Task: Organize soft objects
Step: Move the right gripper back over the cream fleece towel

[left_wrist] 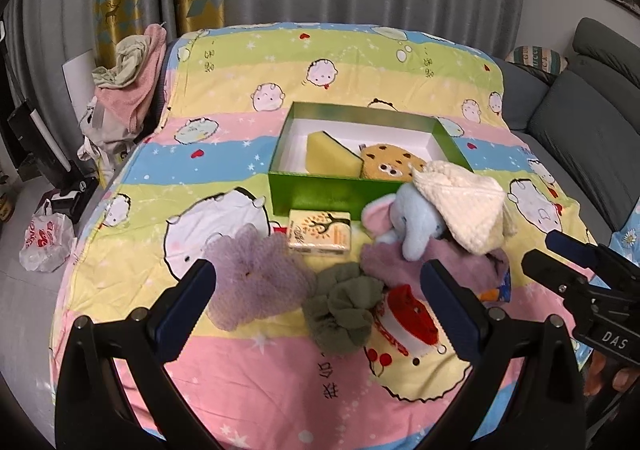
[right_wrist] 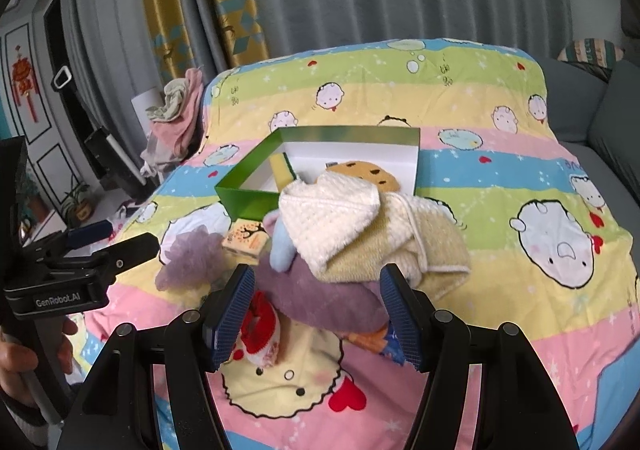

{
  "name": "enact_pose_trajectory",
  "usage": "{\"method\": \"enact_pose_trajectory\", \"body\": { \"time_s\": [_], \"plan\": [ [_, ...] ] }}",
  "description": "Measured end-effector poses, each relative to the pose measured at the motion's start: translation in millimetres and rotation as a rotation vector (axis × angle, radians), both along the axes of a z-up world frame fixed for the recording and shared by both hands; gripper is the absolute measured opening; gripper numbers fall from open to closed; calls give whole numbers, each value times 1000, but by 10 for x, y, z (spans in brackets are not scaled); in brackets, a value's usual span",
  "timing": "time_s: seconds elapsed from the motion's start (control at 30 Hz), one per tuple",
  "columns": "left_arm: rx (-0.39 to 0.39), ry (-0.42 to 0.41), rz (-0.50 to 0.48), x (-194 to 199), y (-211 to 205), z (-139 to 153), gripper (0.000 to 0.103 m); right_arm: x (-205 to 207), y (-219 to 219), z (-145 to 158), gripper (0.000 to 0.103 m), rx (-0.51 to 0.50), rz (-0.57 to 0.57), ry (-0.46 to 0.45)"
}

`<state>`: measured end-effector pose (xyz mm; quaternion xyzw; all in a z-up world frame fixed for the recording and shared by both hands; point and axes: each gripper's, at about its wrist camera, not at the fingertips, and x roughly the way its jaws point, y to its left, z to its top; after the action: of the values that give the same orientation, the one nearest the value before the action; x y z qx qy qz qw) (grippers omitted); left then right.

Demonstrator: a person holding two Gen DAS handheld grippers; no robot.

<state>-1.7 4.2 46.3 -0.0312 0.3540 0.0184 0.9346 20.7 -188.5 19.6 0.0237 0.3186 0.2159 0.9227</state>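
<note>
— Why do we have the green box (left_wrist: 320,191) sitting open in the middle of the table (left_wrist: 240,370), past the loose things?

— So either hand can drop into it. A yellow sponge (left_wrist: 332,153) and a cookie plush (left_wrist: 390,163) already lie inside, which suggests we are partway through the sorting.

— And what is left outside?

— On the near side of the box: the tissue pack (left_wrist: 320,230) just beside its front wall, the lilac mesh puff (left_wrist: 256,274), the olive scrunchie (left_wrist: 342,312), a red-and-white sock (left_wrist: 408,320), and a heap where the blue elephant (left_wrist: 416,221) lies on a mauve cloth (right_wrist: 324,298) with a cream towel (right_wrist: 360,226) draped over it.

— How do our jaws stand?

— The left gripper (left_wrist: 318,290) has its jaws wide apart and empty, hanging above the puff and scrunchie. The right gripper (right_wrist: 316,314) is likewise spread and holding nothing, its jaws framing the mauve cloth at the foot of the heap.

— So the heap is likely next?

— Probably; the layers could come up together.
</note>
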Motion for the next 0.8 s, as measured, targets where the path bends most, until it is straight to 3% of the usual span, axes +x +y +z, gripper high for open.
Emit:
{"method": "enact_pose_trajectory", "body": {
  "time_s": [0.47,0.8],
  "plan": [
    [-52,56,-57,-20,-58,-260,102,8,-182,-255,66,-16,-21,40],
    [-180,57,-178,121,-180,-284,102,159,-360,-440,66,40,-42,52]
  ]
}}
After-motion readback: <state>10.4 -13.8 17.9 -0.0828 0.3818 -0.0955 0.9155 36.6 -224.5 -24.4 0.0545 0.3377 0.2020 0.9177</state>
